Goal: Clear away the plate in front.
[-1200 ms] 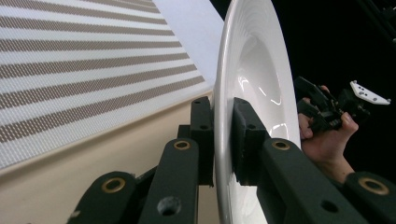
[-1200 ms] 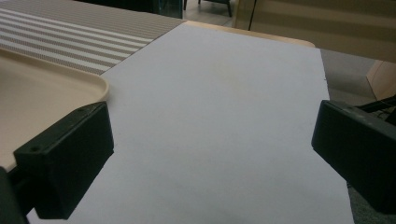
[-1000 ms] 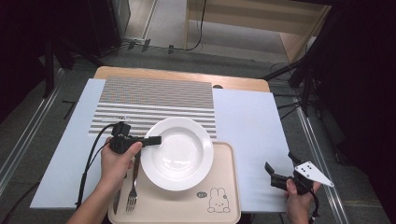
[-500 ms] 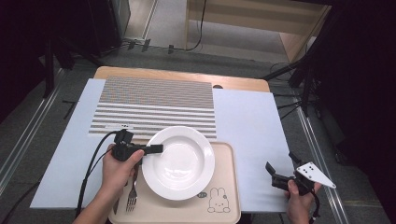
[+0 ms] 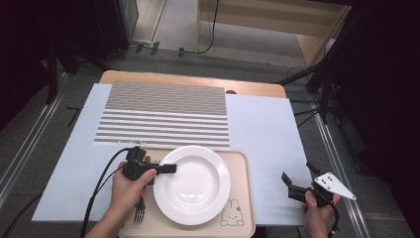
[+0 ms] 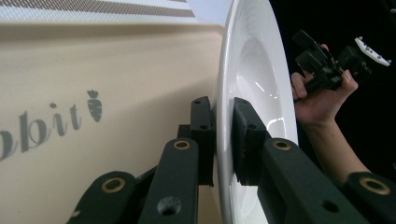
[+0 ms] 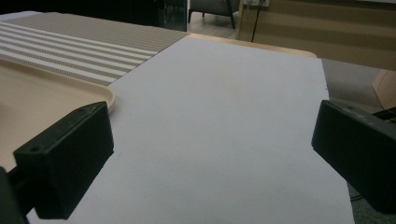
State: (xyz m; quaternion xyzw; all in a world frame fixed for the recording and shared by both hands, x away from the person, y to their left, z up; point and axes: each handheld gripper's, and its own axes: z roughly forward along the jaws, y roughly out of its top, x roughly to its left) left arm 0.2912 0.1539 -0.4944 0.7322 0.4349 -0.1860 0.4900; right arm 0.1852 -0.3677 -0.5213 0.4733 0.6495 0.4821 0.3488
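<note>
A white deep plate (image 5: 194, 186) lies level over the beige tray (image 5: 241, 168) with a rabbit drawing. My left gripper (image 5: 167, 168) is shut on the plate's left rim. In the left gripper view the two black jaws of my left gripper (image 6: 220, 105) clamp the thin rim of the plate (image 6: 254, 70), one pad on each face, with the tray (image 6: 93, 60) just beneath. My right gripper (image 5: 299, 174) hovers over the sheet at the table's near right, and in its own view my right gripper (image 7: 210, 154) stands wide open with nothing between its jaws.
A fork (image 5: 140, 212) lies on the tray's left side by my left hand. A striped placemat (image 5: 163, 116) covers the far half of the pale sheet (image 5: 262, 129). The tray's corner (image 7: 105, 95) lies left of my right gripper.
My left gripper has carried the plate toward the near edge and lower over the tray. The right gripper has stayed in place.
</note>
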